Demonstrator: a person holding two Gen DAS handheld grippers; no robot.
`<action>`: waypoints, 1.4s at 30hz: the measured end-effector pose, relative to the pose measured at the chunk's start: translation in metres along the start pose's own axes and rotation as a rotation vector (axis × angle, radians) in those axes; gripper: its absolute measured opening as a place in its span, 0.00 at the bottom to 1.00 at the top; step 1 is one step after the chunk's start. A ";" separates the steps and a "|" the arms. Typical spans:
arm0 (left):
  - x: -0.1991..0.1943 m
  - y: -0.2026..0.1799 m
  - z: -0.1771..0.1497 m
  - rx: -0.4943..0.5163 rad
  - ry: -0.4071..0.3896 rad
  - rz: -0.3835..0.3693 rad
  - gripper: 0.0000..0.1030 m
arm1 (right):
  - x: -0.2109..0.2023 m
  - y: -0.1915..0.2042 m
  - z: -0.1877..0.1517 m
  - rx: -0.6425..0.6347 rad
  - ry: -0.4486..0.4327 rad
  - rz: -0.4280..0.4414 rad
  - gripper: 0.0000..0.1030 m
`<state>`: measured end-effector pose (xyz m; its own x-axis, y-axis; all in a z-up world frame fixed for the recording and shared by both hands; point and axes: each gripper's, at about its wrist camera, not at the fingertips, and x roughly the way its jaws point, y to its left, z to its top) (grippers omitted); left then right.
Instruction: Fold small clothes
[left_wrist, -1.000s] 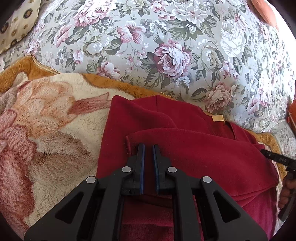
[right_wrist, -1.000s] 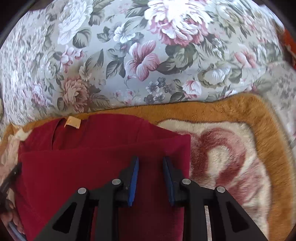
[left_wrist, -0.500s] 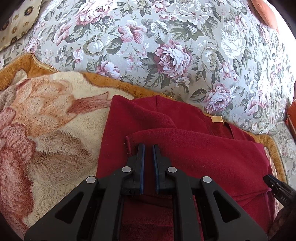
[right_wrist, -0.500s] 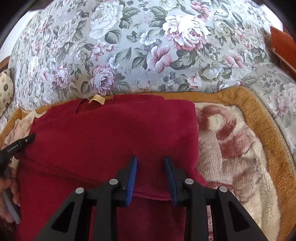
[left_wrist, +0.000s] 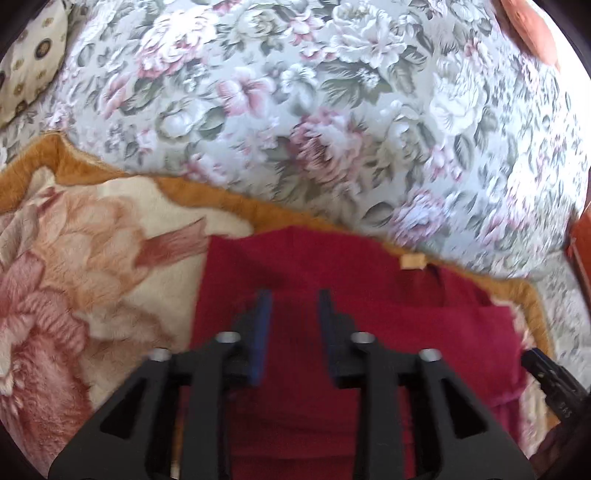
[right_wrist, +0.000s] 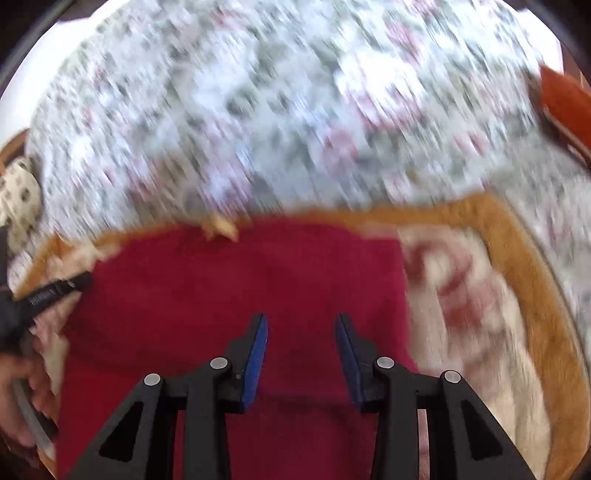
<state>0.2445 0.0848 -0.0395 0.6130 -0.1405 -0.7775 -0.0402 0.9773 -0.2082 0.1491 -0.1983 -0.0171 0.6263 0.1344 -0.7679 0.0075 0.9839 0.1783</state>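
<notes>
Dark red garment (left_wrist: 332, 317) lying folded on a fleecy cream blanket (left_wrist: 85, 280) with pink flower pattern and an ochre border, spread over a grey floral bedcover (left_wrist: 332, 122). Small tan label (left_wrist: 413, 261) at the garment's far edge, by the neckline. Left tongs (left_wrist: 294, 314) hovering over the left half of the red cloth, blue-padded fingers (left_wrist: 260, 332) moderately spread, nothing between them. Right tongs (right_wrist: 301, 341) over the near middle of the cloth, spread wide, likewise empty. In the right wrist view, garment (right_wrist: 240, 302) filling the near centre, label (right_wrist: 219, 226) at its far edge, blanket (right_wrist: 480, 314) showing to the right, bedcover (right_wrist: 277, 110) heavily blurred beyond. Black tip of the left tongs (right_wrist: 55, 290) at the left edge of that view, next to the garment's left edge, with a hand (right_wrist: 22, 398) below it. Tip of the right tongs (left_wrist: 550, 376) visible low on the right of the left wrist view, just beside the garment's right edge. Patterned cream cushion (left_wrist: 29, 62) at the far left. Orange object (left_wrist: 532, 33) at the far right, too blurred to identify.
</notes>
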 end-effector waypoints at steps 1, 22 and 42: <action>0.006 -0.004 0.003 -0.006 0.019 -0.014 0.35 | 0.004 0.008 0.008 -0.014 0.001 0.006 0.35; 0.001 -0.031 -0.069 0.212 0.078 0.032 0.36 | 0.027 0.011 -0.034 -0.133 0.117 -0.118 0.40; -0.193 0.089 -0.184 0.191 0.226 -0.053 0.47 | -0.191 -0.064 -0.200 0.014 0.133 0.255 0.43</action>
<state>-0.0228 0.1694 -0.0174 0.4186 -0.2029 -0.8852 0.1496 0.9768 -0.1531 -0.1269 -0.2632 -0.0047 0.5020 0.3923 -0.7708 -0.1256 0.9148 0.3838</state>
